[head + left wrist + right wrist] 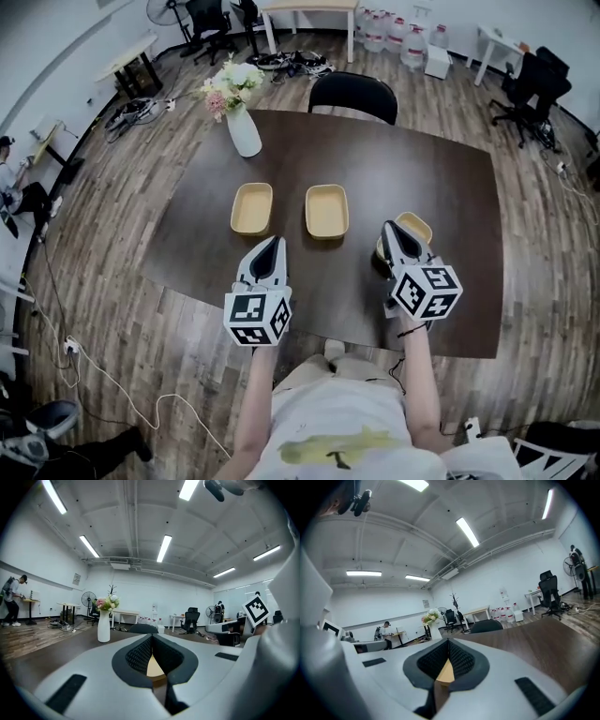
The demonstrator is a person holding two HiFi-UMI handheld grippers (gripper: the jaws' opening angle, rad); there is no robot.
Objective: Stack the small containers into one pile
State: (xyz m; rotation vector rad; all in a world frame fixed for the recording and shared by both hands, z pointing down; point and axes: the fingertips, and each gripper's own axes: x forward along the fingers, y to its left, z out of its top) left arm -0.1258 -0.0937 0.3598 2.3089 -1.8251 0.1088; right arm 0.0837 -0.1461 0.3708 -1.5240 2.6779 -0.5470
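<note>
Three small tan containers lie in a row on the dark table (450, 178): the left one (252, 207), the middle one (326, 211) and the right one (415, 225). My left gripper (273, 240) is shut and empty, its tip just short of the left container's near end. A strip of tan container (154, 666) shows through the hollow behind its closed tips (152, 635). My right gripper (386, 225) is shut too, its tip at the right container's left edge and covering part of it. Tan (446, 672) shows behind its tips (448, 641).
A white vase of flowers (244, 131) stands at the table's far left. A black chair (353, 94) is pushed in at the far side. The table's near edge runs just under both grippers. Desks, chairs and a fan stand further off in the room.
</note>
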